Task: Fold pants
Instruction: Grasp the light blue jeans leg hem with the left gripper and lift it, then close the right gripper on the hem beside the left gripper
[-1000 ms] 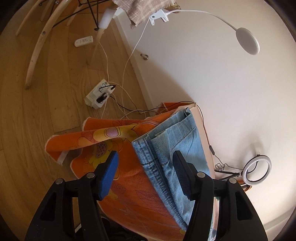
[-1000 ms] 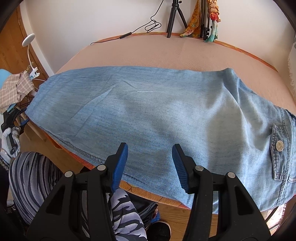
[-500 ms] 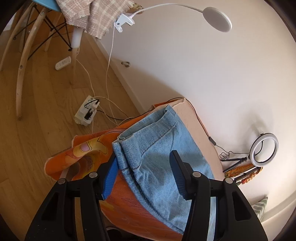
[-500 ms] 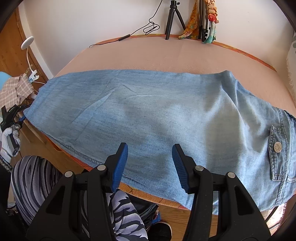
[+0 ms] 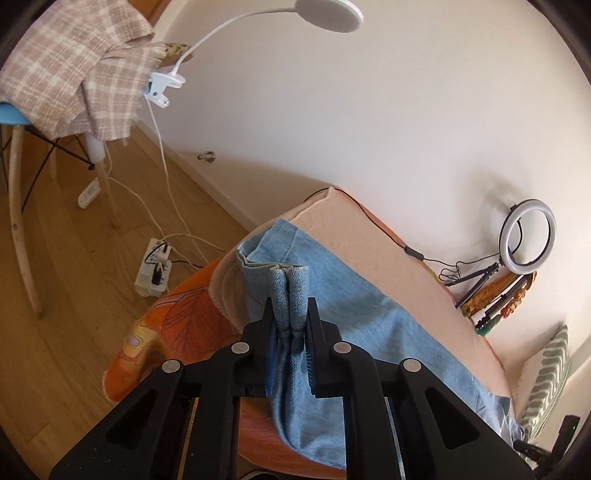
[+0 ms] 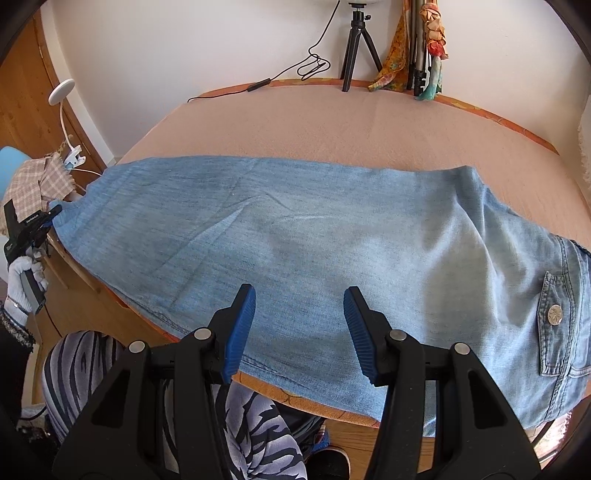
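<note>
the pants [image 6: 314, 258], light blue denim, are lying flat and stretched lengthwise across the peach-covered table [image 6: 332, 122], with the hem end hanging at the table's left edge and the buttoned back pocket [image 6: 556, 325] showing at the right side of the right wrist view. the left gripper [image 5: 290, 317] is clamping shut on the bunched hem of the pants [image 5: 332, 306], the denim pinched between its fingers and sticking up past the tips. in the right wrist view that same gripper [image 6: 50, 216] is showing at the far left, at the hem, held by a white-gloved hand [image 6: 22, 284]. the right gripper [image 6: 299, 328] is hovering with its jaws spread apart over the near long edge of the pants, holding nothing. an orange patterned cloth [image 5: 177, 321] is hanging below the peach cover at the table's end. a ring light [image 5: 526, 236] is standing on the far side by the wall, and a clip lamp [image 5: 325, 14] is reaching over from a chair draped with a checked cloth [image 5: 74, 70].
</note>
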`<state>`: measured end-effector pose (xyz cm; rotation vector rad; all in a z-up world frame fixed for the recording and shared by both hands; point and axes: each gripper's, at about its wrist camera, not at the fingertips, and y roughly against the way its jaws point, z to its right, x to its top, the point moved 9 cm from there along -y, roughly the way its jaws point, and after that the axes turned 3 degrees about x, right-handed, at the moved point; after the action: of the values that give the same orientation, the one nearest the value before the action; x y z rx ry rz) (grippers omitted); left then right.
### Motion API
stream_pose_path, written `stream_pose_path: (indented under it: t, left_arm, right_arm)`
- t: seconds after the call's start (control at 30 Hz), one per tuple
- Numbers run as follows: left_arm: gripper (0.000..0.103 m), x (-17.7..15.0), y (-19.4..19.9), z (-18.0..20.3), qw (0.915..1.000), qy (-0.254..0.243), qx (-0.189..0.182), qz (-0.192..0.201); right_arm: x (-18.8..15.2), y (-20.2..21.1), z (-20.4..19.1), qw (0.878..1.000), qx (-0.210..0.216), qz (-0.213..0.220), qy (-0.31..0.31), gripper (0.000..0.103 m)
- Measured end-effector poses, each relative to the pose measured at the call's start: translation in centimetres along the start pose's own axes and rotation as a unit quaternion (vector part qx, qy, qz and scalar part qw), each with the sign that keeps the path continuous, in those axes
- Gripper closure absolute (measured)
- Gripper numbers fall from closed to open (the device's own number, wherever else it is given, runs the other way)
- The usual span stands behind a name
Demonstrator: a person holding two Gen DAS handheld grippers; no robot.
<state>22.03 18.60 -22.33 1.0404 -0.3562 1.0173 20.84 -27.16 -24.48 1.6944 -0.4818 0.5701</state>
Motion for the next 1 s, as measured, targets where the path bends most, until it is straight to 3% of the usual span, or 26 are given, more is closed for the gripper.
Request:
stream_pose_path:
  t: [0.13,0.3,0.43,0.53,0.7,0.77,0.87,1.0]
  left_arm:
    - [0.092,-0.5,-0.3,6.2,0.9963,-0.077,-0.039,0.001]
    - [0.092,-3.7,-1.8,14.0,0.9822,-0.153,-0.106,-0.026]
    - [0.092,-7.5,-2.8,18.0,0.9692,-0.177,-0.154,-0.077]
    - [0.092,-9.7,-3.5,19.2,0.9654,-0.169,-0.167,-0.108]
    - [0.092,-9.8,-3.4,19.1,0.9673,-0.12,-0.185,-0.125]
    - [0.092,-9.2,-2.8,19.1,0.9675,-0.116,-0.191,-0.119]
    - [0.092,-8.1,-1.8,19.1,0.9677,-0.109,-0.199,-0.109]
    - [0.092,-7.1,-0.4,19.4,0.9657,-0.108,-0.214,-0.1]
  right_arm:
    - [3.0,0.8,-2.5,0.999,0.03,0.017,0.013,0.05]
    - [6.6,-0.4,-5.6,0.992,0.122,0.014,-0.015,0.039]
    - [8.4,-3.3,-8.5,0.98,0.198,-0.016,-0.033,0.032]
    - [9.1,-6.4,-10.8,0.968,0.241,-0.049,-0.048,0.032]
    - [10.6,-11.4,-14.1,0.938,0.317,-0.108,-0.092,0.031]
    - [11.6,-13.2,-15.3,0.929,0.332,-0.122,-0.108,0.03]
    - [12.2,-16.0,-17.6,0.907,0.37,-0.16,-0.121,0.02]
    - [12.6,-19.6,-20.1,0.878,0.409,-0.189,-0.164,0.02]
